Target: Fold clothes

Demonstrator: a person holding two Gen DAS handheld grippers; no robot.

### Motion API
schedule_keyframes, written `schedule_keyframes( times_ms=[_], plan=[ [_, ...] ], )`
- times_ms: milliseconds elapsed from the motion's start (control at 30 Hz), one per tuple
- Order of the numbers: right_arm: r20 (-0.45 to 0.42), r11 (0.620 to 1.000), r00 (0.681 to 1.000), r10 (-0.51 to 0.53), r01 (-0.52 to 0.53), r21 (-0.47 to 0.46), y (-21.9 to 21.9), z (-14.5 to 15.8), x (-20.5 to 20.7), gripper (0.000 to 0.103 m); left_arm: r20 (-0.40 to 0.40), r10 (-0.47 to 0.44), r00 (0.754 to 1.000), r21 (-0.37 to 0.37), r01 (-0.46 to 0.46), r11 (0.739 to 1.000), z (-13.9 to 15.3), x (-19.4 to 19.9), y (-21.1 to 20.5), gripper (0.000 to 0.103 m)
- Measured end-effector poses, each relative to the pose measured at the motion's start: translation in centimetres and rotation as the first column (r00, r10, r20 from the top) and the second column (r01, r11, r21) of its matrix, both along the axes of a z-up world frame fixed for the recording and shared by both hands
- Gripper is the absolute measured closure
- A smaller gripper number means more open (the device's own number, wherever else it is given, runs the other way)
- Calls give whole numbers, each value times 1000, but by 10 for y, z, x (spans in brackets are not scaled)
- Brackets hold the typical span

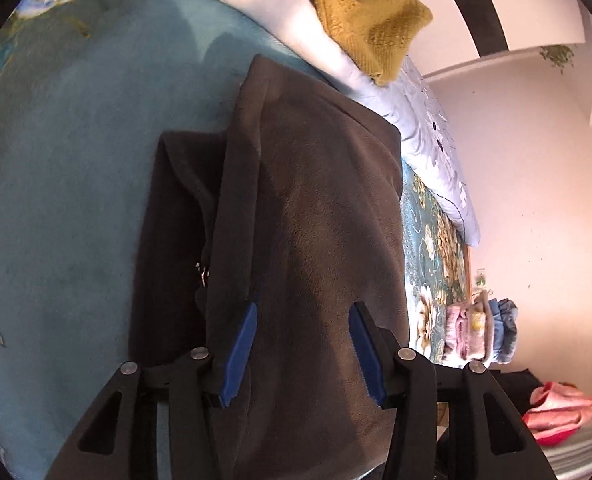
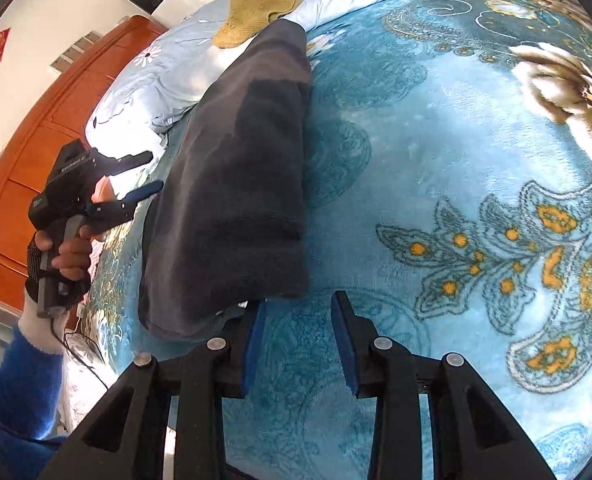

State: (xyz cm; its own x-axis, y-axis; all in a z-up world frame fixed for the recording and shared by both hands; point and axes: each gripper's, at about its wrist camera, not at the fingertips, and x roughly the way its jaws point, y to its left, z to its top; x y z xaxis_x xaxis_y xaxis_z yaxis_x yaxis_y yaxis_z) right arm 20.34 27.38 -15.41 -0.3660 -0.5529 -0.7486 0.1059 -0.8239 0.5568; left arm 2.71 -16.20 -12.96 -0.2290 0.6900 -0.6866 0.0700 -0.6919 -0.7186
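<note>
Left wrist view: left gripper (image 1: 302,344) jaws wide open, gripping nothing, hovering over the dark fleece garment (image 1: 304,220). Garment lies folded lengthwise on the bed's teal blanket (image 1: 63,200), running straight ahead of the jaws; a narrower flap with a zipper pull (image 1: 203,276) pokes out just left of the left pad. Yellow knit (image 1: 368,20) on the pale duvet (image 1: 424,120) far ahead, stack of folded clothes (image 1: 482,330) off to the right

Right wrist view: right gripper (image 2: 300,336) jaws also open and empty. Garment (image 2: 235,200) sits ahead-left of them, its near corner touching or just beside the left pad, can't tell which. Left gripper (image 2: 143,176) shows on the garment's far side, jaws parted

Judgement: long fold looks done, next is likely the cross fold. Do it well: each side pinches all layers at a near corner, tuck the zipper flap in first, lift both together, carry to the far end, align edges before release
</note>
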Motion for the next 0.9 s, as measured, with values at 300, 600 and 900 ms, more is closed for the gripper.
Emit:
schedule_keyframes(
  times_ms=[300, 600, 900],
  plan=[
    [-106, 997, 994, -19, 10, -81, -37, 3, 10, 88, 18, 19, 1000, -28, -19, 999, -1, 9, 0, 51],
    [-88, 992, 996, -13, 1, -130, -43, 13, 28, 99, 19, 24, 1000, -34, -23, 999, 2, 8, -2, 51],
    [-65, 997, 998, -9, 4, -81, -42, 23, 28, 97, -12, 60, 998, -80, -60, 995, 2, 4, -20, 50]
  ],
)
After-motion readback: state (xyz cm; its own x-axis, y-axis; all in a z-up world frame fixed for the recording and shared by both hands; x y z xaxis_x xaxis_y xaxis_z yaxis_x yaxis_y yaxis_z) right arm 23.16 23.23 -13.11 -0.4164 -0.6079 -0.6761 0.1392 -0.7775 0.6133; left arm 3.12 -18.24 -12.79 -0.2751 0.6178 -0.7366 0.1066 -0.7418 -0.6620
